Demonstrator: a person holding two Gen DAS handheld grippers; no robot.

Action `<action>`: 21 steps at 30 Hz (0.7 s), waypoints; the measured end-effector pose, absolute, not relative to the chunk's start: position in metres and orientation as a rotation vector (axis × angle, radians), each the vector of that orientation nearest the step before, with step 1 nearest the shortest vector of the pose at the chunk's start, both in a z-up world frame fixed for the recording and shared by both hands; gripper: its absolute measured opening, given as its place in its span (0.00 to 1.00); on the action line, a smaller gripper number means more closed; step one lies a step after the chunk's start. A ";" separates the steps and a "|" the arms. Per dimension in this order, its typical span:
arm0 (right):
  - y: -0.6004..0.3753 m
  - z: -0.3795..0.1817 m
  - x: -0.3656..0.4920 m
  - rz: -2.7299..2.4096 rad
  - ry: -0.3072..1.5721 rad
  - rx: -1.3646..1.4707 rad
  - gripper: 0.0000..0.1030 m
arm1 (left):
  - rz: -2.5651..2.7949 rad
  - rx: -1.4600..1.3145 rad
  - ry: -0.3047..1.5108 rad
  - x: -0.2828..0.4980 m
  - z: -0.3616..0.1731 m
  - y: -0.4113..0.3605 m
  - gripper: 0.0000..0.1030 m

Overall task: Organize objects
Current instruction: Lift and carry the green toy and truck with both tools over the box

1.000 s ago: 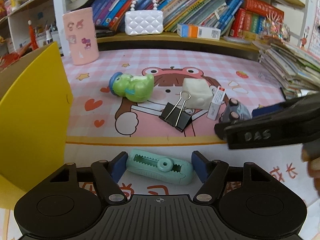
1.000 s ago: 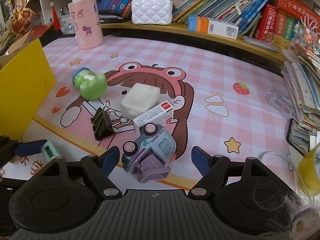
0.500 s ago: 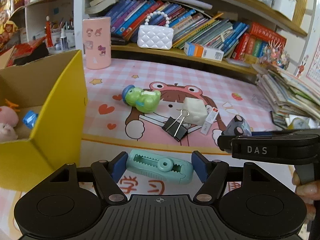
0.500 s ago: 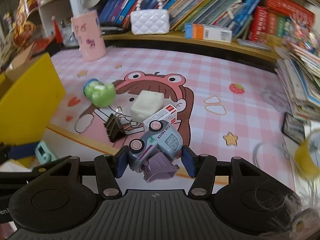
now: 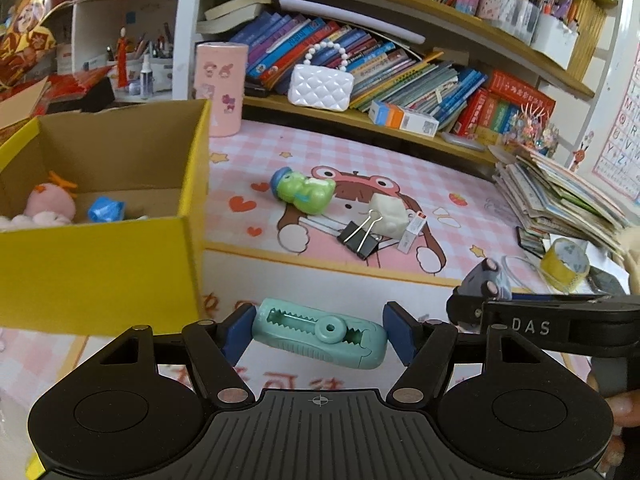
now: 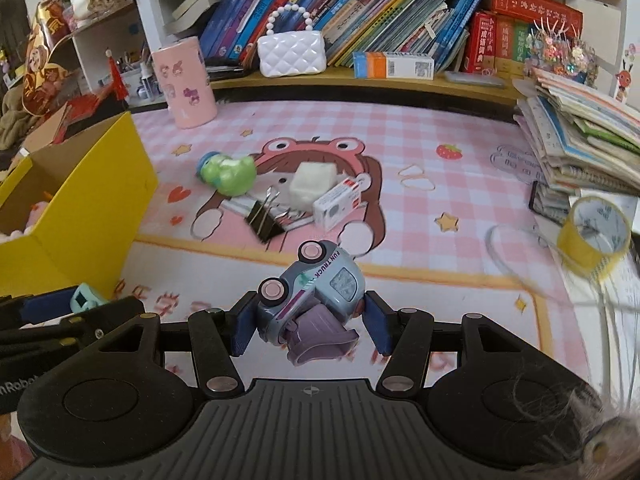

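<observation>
Left wrist view: left hand-held gripper [image 5: 319,334] is clamped on a teal toothed clip-like gadget [image 5: 320,333], held crosswise between the blue pads, clear of the pink cartoon mat [image 5: 400,168]; what it is exactly is hard to tell. Right hand-held gripper [image 5: 472,304] pokes in from the right edge, mostly hiding its toy truck [image 5: 486,278]. Yellow box [image 5: 100,264] sits close on the left, open, with a pink plush [image 5: 50,204] and a blue item [image 5: 105,208] inside.

Right wrist view: right hand-held gripper [image 6: 309,318] grips the grey-blue toy truck [image 6: 316,290], tilted, pink wheels facing up, purple part hanging. Beyond it on the bench: black binder clip [image 6: 264,220], white block [image 6: 312,184], small red-white carton [image 6: 338,204], green frog toy [image 6: 228,172]. Yellow tape roll [image 6: 594,236] sits at the right, blurred.
</observation>
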State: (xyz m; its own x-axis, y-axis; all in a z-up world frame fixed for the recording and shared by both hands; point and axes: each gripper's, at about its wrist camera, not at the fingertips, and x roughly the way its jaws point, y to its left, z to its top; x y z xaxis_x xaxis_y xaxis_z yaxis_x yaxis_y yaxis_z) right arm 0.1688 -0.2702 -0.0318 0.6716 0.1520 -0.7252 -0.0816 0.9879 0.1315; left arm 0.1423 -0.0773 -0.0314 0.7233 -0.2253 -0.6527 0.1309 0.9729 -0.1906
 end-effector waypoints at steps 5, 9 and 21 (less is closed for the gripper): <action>-0.241 -0.029 0.146 0.152 0.827 0.097 0.51 | -0.181 -0.133 0.729 0.120 -0.028 -0.048 0.68; -0.213 -0.024 0.128 0.183 0.818 0.069 0.51 | -0.155 -0.135 0.730 0.102 -0.027 -0.023 0.68; -0.145 -0.018 0.086 0.264 0.807 -0.006 0.51 | -0.058 -0.172 0.715 0.056 -0.022 0.050 0.68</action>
State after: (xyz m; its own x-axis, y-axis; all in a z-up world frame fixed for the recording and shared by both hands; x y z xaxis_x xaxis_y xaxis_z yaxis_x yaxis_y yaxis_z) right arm 0.0857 -0.1446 -0.0184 0.6606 0.2308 -0.7144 -0.2352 0.9673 0.0951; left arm 0.0555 0.0501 -0.0222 0.7543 -0.1115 -0.6470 -0.0062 0.9842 -0.1769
